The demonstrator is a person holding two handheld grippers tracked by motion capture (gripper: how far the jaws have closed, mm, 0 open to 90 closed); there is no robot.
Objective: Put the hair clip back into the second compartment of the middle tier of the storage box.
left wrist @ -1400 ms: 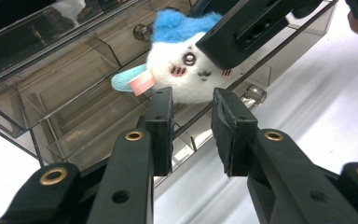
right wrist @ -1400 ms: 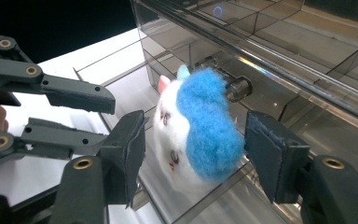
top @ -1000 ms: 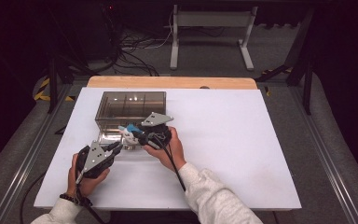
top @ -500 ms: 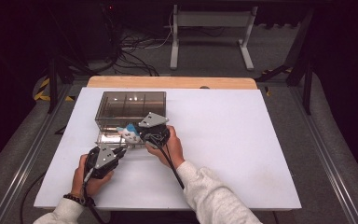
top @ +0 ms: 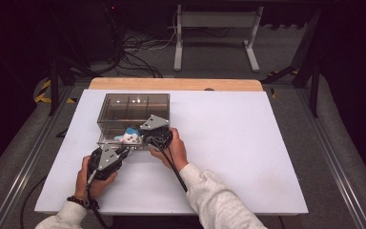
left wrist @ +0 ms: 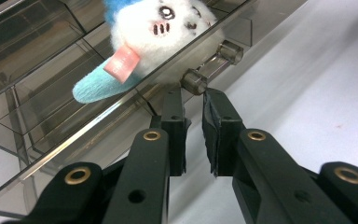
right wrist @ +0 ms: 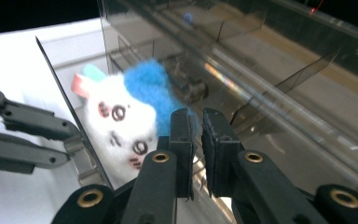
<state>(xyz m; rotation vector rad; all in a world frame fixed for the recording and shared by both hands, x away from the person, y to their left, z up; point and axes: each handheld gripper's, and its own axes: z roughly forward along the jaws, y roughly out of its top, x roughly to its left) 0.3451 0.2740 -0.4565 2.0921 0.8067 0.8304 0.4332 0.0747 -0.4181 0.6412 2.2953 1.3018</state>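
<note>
Left claw (top: 123, 151), held in the person's left hand (top: 91, 177) near the front left of the white table (top: 228, 143): black jaws drawn close with a narrow gap between them, tips just below the clear cylindrical handle (left wrist: 213, 66) on the front of the box, not visibly gripping it. Grey three-cornered plate on top of this claw, cable trailing back along the forearm; dark beaded band at the wrist. Smoked clear plastic box (top: 133, 110), standing left of centre on the table: divider walls inside, its front drawer or panel toward the person; whether it is pulled open cannot be told. Plush toy (top: 127, 137), at the near front edge of the box, between the two claws: white body, blue tuft and blue ear or limb, small pink fabric tag (left wrist: 122, 63), stitched face with pink cheeks. In the left gripper view it lies just behind the box's front wall. Right claw (top: 145, 138), held in the person's right hand (top: 171, 149) at the front right corner of the box: jaws nearly pressed together, a thin slit between the pads, tips at the blue tuft of the toy; whether they pinch the fur cannot be told. Light sleeve on the right forearm. Wooden board (top: 176, 84), along the far edge of the table.
</note>
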